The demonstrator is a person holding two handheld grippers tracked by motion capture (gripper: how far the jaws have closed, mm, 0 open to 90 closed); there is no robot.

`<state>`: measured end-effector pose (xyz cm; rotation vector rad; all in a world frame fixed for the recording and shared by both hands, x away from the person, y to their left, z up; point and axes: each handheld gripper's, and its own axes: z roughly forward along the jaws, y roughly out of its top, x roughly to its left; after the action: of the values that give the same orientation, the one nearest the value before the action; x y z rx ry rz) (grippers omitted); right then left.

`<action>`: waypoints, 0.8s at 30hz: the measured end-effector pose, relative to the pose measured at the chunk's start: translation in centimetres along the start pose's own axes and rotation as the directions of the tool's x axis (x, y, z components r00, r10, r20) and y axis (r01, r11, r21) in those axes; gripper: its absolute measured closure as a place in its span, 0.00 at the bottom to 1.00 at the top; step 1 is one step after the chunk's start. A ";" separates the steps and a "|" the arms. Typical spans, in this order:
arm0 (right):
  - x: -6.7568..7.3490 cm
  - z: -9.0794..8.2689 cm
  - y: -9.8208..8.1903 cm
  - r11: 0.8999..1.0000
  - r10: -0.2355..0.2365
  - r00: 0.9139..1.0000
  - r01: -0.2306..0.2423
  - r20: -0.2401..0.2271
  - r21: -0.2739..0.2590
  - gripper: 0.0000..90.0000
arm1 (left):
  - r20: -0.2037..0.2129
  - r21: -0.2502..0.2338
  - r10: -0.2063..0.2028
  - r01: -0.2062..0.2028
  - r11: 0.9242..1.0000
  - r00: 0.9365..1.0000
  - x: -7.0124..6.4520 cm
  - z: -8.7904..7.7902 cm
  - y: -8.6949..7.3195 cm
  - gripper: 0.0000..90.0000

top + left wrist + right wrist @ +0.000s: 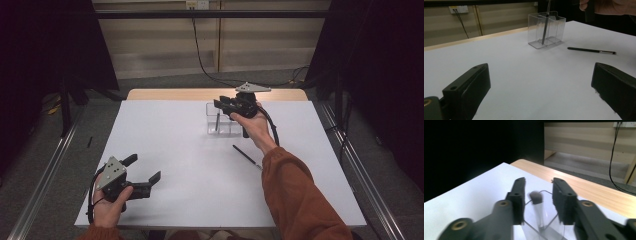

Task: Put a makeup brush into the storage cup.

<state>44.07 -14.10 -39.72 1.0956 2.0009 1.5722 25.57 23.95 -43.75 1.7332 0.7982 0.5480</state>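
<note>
A clear plastic holder (pixel 226 127) with compartments stands at the far middle of the white table (pixel 175 150). A dark makeup brush (pixel 545 30) stands upright in it. In the right gripper view its grey bristle head (pixel 536 197) is blurred between the two jaws, with a gap on each side. My right gripper (pixel 220 106) hovers just over the holder, open. A second thin black brush (pixel 246 156) lies flat on the table nearer me, right of centre. My left gripper (pixel 146 166) rests at the near left, open and holding nothing.
A wooden strip (pixel 175 94) borders the table's far edge. Metal rails (pixel 45 170) run along the floor on both sides. A black cable (pixel 205 65) trails over the floor behind. Dark curtains hang at left and right.
</note>
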 end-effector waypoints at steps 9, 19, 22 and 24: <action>0.0 -0.2 -0.6 1.000 0.008 1.000 -0.008 0.021 0.016 0.30 | -0.002 0.002 0.003 -0.003 1.000 1.000 0.0 0.1 0.0 0.02; 0.5 -0.8 -1.0 1.000 -0.003 0.998 0.004 0.056 -0.013 0.03 | -0.004 -0.007 -0.001 0.001 1.000 1.000 0.1 0.0 0.0 0.02; 0.5 -1.2 -1.2 1.000 -0.010 0.999 0.010 0.051 -0.016 0.00 | -0.006 -0.008 -0.016 0.016 1.000 1.000 0.2 0.0 -0.1 0.02; 0.4 -1.4 -1.3 1.000 -0.005 0.999 0.006 0.048 -0.019 0.00 | -0.010 -0.010 -0.017 0.017 1.000 1.000 0.3 0.0 -0.1 0.02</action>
<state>42.36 -14.82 -40.41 1.1087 1.9520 1.5443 25.79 24.19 -43.83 1.7145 0.8151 0.5491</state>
